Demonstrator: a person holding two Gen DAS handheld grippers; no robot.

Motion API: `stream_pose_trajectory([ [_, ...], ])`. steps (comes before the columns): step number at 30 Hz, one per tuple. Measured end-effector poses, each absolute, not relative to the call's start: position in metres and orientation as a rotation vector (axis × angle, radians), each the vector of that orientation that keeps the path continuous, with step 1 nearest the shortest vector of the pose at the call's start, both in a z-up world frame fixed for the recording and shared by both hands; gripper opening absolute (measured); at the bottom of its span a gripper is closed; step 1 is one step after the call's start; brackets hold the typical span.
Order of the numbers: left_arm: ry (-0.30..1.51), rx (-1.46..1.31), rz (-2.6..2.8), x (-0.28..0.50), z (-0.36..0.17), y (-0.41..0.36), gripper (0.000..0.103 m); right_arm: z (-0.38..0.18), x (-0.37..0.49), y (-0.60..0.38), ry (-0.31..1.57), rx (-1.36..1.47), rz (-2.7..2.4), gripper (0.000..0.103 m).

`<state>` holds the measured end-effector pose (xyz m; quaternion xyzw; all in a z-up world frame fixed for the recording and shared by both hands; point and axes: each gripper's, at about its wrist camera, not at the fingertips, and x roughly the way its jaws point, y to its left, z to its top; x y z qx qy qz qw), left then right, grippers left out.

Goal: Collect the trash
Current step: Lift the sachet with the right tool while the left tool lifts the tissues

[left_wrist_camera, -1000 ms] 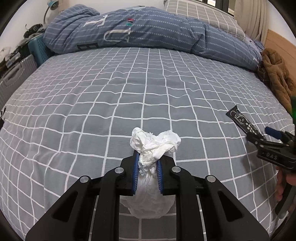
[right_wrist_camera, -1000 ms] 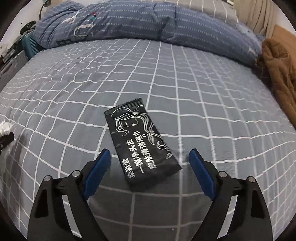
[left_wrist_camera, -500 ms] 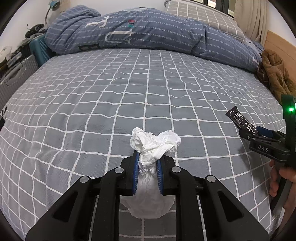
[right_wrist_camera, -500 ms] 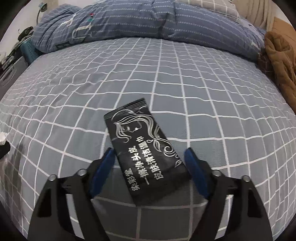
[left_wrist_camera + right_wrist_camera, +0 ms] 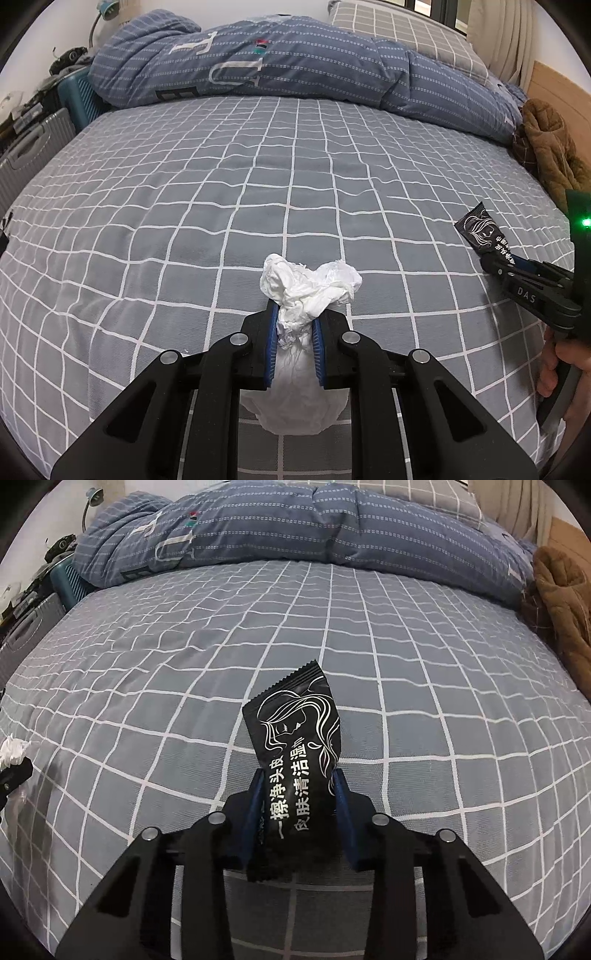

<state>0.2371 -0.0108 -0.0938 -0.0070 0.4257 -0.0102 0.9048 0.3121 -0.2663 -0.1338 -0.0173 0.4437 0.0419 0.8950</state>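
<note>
Right gripper [image 5: 297, 786] has gone from spread fingers either side of the black packet [image 5: 295, 746] to pinched on it; packet now sticks up and forward out of the fingers, clear of the bed [image 5: 424, 672]. Left gripper [image 5: 294, 325] unchanged, same clamp on the crumpled white tissue [image 5: 306, 284].

State now:
- Right fingers [image 5: 341, 794] press the packet's long edges at its lower half. Upper half with the face print is free. Packet looks bowed between the pads.
- Left fingers [image 5: 271, 332] squeeze the tissue at a narrow waist; one wad bulges above the fingers, a larger one hangs below.
- From the left camera the right gripper [image 5: 495, 258] sits at the far right, packet [image 5: 482, 230] tip poking out, person's hand [image 5: 565, 365] on the handle.
- No bin or bag visible in either view.

Risks, my read:
- Packet is slick film held edge-on. Any twist or fast swing and it likely pivots or squirts out of the pads. Bowing means little contact area.
- Tissue is soft, so the grip compresses it rather than locking it. The heavy lower wad could tear or slide through if jerked.
- Drop target unknown, so the carry may be long. More motion, more chance of a slip.
- A dropped packet could land near the folded quilt [image 5: 295, 62] or brown jacket [image 5: 550, 151] and be awkward to regrasp flat.
</note>
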Motion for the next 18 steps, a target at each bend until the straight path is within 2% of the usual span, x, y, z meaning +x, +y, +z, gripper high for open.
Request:
stream_pose_trajectory([
  [18, 0.843, -0.018, -0.046, 0.227, -0.075, -0.023, 0.013, -0.104, 0.277, -0.256, 0.857, -0.066, 0.096, 0.034],
])
